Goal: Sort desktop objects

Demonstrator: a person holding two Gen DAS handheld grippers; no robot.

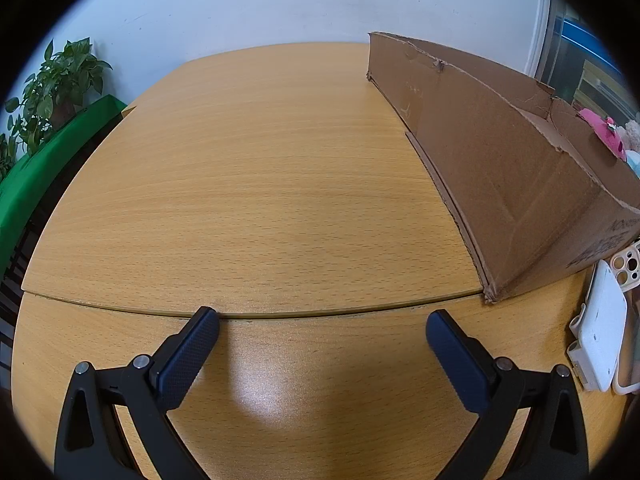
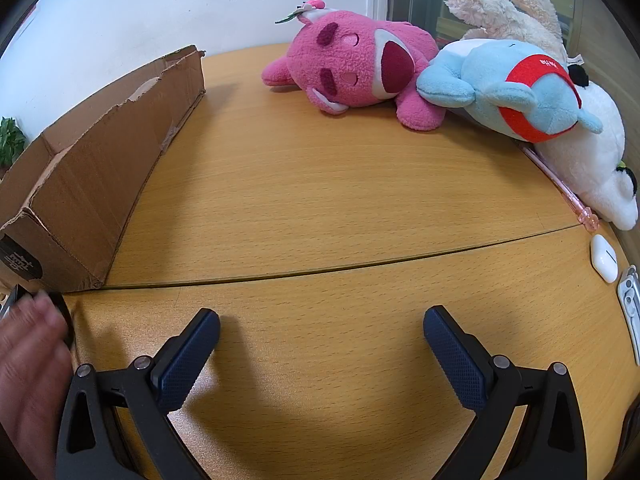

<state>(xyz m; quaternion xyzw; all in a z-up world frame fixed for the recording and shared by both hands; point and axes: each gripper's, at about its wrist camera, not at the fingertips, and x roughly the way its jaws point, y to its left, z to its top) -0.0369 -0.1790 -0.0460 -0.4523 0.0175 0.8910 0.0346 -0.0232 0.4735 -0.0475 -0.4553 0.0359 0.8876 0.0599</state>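
1. My left gripper (image 1: 322, 330) hangs over bare wooden table (image 1: 256, 184), its jaws spread wide with nothing between them.
2. My right gripper (image 2: 321, 328) is the same: jaws wide apart, empty, over open tabletop.
3. A long cardboard box (image 1: 492, 168) with torn upper edges lies on the table between the two sides, to the right of my left gripper and to the left of my right one. It walls off one half from the other.
4. Beyond my right gripper, at the far right of the table, soft toys are heaped together: a pink one (image 2: 356, 68), a light blue one with red bands (image 2: 508, 88) lying against it, a white one (image 2: 588, 160) underneath, and a cream one (image 2: 504, 8) behind.
5. A pink pen (image 2: 568, 196) lies along the white toy's edge; a small white earbud case (image 2: 605, 258) sits just past its tip.
6. Near the box's near corner, in the left wrist view, lie a white flat device (image 1: 600, 336) and a phone case (image 1: 628, 266).
7. A hand (image 2: 28, 368) shows at the left edge of the right wrist view, blurred, close to the box corner.
8. A potted plant (image 1: 56, 84) stands off the table's far left.
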